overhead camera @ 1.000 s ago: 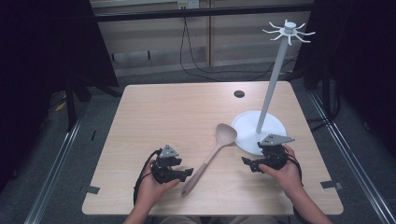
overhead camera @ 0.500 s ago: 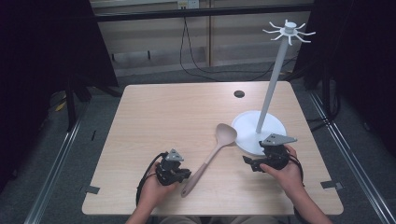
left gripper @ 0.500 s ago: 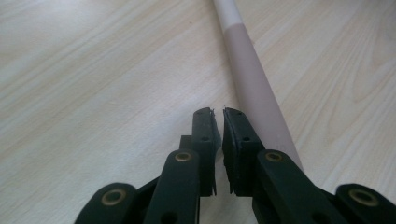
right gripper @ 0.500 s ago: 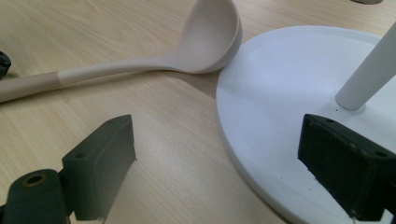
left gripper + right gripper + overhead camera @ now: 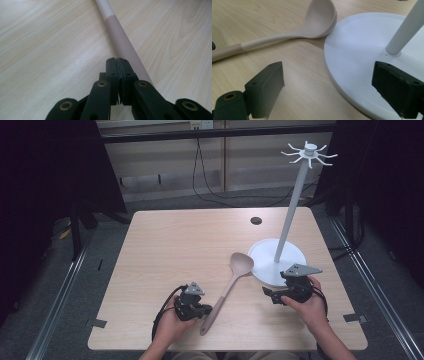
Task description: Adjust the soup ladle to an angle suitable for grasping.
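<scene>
1. Moved since a second ago: my left gripper [image 5: 205, 309] has slid down and in along the near edge towards the ladle's handle end, and its jaws have just been closing. In the left gripper view the pads [image 5: 113, 72] now meet flat with nothing between them, and the handle [image 5: 122, 42] runs past just beside the tips, so the grip has missed. My right hand has kept its place.
2. Across the pale wooden table [image 5: 165, 250], the work sits in the near right half.
3. Tallest on it, the white utensil stand [image 5: 287, 227] rises from a round base [image 5: 362, 50] to a ring of hooks at its top.
4. Between my two hands lies the ladle [image 5: 227, 287], on a slant, its bowl [image 5: 319, 20] touching the base's rim and its handle end pointing at the left gripper.
5. At the base's near rim, my right gripper [image 5: 268, 296] rests with jaws spread wide and empty.
6. I judge the ladle light and stiff, likely smooth plastic, bowl-heavy and not fragile. Its round handle could roll or slip from the pads, so I would reopen and pinch it squarely across the darker end section, firmly.
</scene>
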`<state>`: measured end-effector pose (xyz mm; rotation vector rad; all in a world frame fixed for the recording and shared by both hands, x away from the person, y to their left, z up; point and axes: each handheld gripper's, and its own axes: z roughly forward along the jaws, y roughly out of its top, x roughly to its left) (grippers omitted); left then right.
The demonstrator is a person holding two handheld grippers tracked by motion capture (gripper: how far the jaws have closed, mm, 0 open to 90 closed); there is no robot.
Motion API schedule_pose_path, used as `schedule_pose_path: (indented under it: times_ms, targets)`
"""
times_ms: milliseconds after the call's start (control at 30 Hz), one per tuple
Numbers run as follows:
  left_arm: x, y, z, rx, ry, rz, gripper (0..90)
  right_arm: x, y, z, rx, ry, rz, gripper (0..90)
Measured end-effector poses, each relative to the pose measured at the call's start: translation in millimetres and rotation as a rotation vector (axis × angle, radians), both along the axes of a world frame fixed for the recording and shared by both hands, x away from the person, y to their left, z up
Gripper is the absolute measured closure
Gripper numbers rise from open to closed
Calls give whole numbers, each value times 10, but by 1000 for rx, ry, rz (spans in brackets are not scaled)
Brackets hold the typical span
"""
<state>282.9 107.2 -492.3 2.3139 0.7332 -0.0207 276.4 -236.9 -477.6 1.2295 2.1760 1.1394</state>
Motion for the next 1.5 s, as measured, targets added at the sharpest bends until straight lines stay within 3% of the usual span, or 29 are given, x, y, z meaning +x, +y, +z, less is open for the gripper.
schedule_pose_path:
  times_ms: [200, 533, 567, 700, 733, 767, 800, 867, 1167, 1267, 1367, 1400, 1433, 1500]
  targets:
    - [-52, -161, -5, -14, 8, -59, 882, -36, -14, 20, -3, -7, -1, 94]
    - [-76, -387, -19, -28, 12, -116, 882, -119, -81, 24, 8, -1, -39, 94]
    - [-82, -445, -31, -49, 23, -122, 882, -125, -96, 24, 9, -2, -41, 94]
    - [-84, -583, -37, -53, 24, -150, 874, -167, -138, 25, 12, 4, -57, 94]
    - [-90, -630, -50, -72, 30, -153, 874, -177, -146, 26, 14, 2, -59, 94]
    - [-96, -677, -41, -52, 17, -157, 874, -191, -152, 30, 16, 5, -65, 94]
    - [-94, -727, -51, -74, 16, -171, 874, -203, -159, 33, 19, 5, -69, 94]
    - [-93, -799, -56, -76, 9, -185, 870, -227, -171, 40, 18, 3, -71, 94]
    - [-66, -991, -87, -112, -2, -196, 824, -251, -123, 41, 17, 7, -80, 97]
    - [-46, -993, -105, -139, 1, -195, 798, -233, -35, 25, 22, 21, -67, 105]
    - [-33, -962, -77, -110, -17, -173, 748, -212, 71, 12, 15, 37, -33, 141]
    - [-19, -942, -75, -131, -14, -172, 740, -205, 108, 13, 17, 42, -23, 148]
    - [-7, -908, -51, -117, -13, -169, 725, -195, 140, 13, 24, 43, -11, 162]
    - [4, -854, -33, -129, -19, -151, 701, -176, 199, 20, 54, 46, -2, 203]
